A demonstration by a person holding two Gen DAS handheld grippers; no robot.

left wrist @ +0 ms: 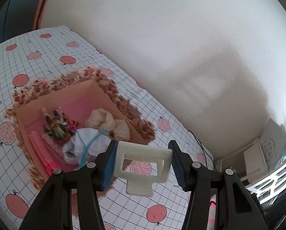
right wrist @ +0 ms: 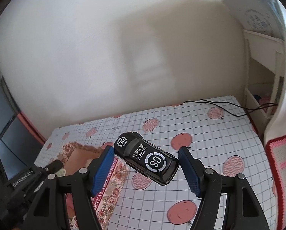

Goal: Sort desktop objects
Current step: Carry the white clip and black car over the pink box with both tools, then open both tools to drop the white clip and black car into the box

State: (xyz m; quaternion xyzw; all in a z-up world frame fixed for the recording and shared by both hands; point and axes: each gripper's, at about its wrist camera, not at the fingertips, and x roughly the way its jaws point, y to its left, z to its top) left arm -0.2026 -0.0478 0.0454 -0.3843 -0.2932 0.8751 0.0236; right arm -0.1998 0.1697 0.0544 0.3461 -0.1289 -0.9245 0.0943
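Toy car (right wrist: 145,158) clamped btwn right hand-held gripper (right wrist: 145,169) pads.

I am seeing my left gripper (left wrist: 143,163) covering the near corner of the basket (left wrist: 85,90), and the basket itself is looking smeared. Inside it, a white cloth thing (left wrist: 81,141) is hiding part of a striped toy (left wrist: 56,126); I cannot tell what that toy is. My right gripper (right wrist: 145,164) is blocking most of the basket (right wrist: 79,153) on its left. The black toy car (right wrist: 145,157) is hiding some tablecloth (right wrist: 210,143). The bottom edge is cutting off both grippers' arms.
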